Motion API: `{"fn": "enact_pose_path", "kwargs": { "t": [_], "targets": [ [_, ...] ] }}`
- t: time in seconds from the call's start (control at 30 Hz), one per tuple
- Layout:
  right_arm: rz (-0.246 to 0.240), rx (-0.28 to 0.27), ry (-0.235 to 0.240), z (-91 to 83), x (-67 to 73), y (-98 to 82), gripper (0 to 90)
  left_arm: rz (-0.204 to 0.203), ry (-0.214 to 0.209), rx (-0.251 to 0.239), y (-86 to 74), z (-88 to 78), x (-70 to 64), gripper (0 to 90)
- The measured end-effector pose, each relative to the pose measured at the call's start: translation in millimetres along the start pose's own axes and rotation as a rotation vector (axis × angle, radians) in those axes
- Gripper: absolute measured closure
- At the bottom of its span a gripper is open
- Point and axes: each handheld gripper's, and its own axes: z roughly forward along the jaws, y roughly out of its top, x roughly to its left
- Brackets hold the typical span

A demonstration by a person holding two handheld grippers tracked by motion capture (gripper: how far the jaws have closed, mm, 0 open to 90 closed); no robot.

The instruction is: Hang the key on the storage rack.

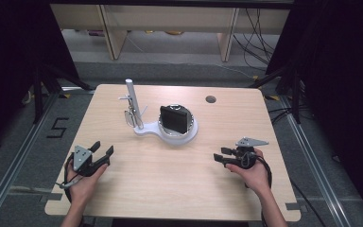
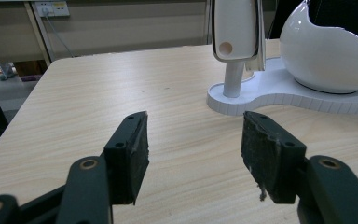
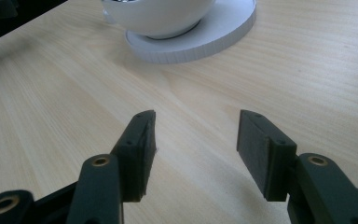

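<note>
White stand (image 1: 166, 130) lies beyond both hand-held grippers (jaws apart, empty).

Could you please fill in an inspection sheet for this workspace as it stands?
Surface: light wood table with a round cable hole.
Job's things: white stand with an upright post; a white bowl on its round base holds a dark boxy item, kind unclear.
Clutter: nothing seen.
Grippers: left gripper open, empty; right gripper open, empty; both hand-held over the table's near side.
Cables: one trails from each gripper; more hang at the far right.
Surroundings: wooden shelving behind, floor rails, a "5" floor mark.
</note>
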Motion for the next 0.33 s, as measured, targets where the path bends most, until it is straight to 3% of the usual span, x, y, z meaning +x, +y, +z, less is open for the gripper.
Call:
{"fn": "enact_pose_path", "kwargs": {
  "t": [0.03,0.13,0.33],
  "targets": [
    [0.031,-0.003,0.014,1.1,1.9,-1.0,48.1,-0.003,0.001,0.0,0.0,0.0,0.1,40.8],
    [0.038,0.006,0.015,1.7,2.8,-1.9,48.1,-0.008,0.002,-0.001,0.0,0.3,0.7,40.5],
    [0.014,-0.002,0.013,2.1,1.0,-1.8,48.0,-0.016,0.002,0.005,0.2,0.9,0.6,40.2]
  ]
}}
